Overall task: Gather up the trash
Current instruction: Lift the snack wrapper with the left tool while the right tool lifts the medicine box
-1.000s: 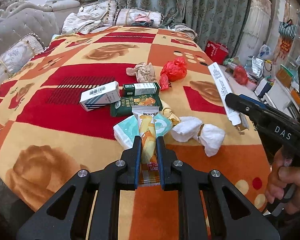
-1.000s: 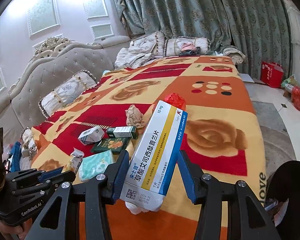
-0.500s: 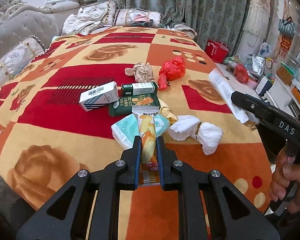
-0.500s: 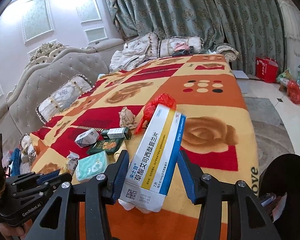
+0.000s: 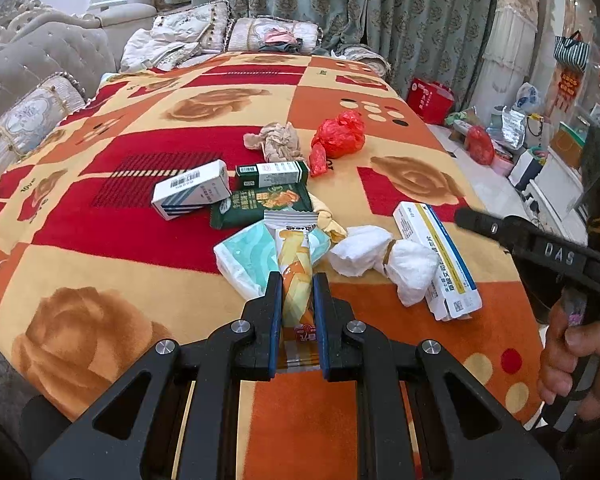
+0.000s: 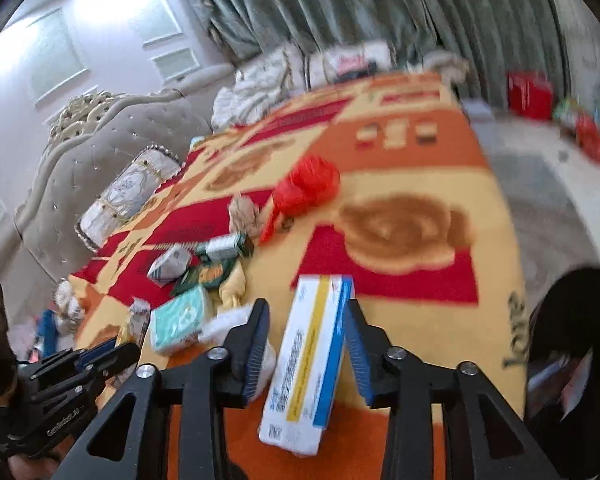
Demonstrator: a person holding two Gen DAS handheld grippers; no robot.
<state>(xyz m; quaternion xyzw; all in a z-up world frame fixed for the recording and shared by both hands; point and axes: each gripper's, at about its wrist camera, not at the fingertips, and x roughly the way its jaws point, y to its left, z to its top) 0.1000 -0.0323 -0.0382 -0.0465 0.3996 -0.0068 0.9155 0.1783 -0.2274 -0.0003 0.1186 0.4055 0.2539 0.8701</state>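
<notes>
My left gripper (image 5: pixel 294 280) is shut on an orange snack wrapper (image 5: pixel 296 268), held over the blanket's near edge. My right gripper (image 6: pixel 306 308) is open; the white, yellow and blue medicine box (image 6: pixel 306 364) lies between its fingers, tilted, no pad pressing it. In the left wrist view that box (image 5: pixel 436 256) rests on the blanket beside a white tissue wad (image 5: pixel 380 256). Other trash lies ahead: a teal tissue pack (image 5: pixel 248 254), a green packet (image 5: pixel 260 204), a white box (image 5: pixel 192 194), a green-white box (image 5: pixel 270 174), a beige wad (image 5: pixel 276 140), a red bag (image 5: pixel 338 136).
The bed blanket (image 5: pixel 100 264) ends at the right, with floor clutter and a red bag (image 5: pixel 430 98) beyond. A tufted headboard (image 5: pixel 40 56) and pillows (image 5: pixel 28 120) stand at the left. A black bin (image 6: pixel 572 360) sits at the right in the right wrist view.
My right gripper has come down to the blanket and opened, letting go of the medicine box, which now lies by the tissue wad. My left gripper has kept its hold on the wrapper.
</notes>
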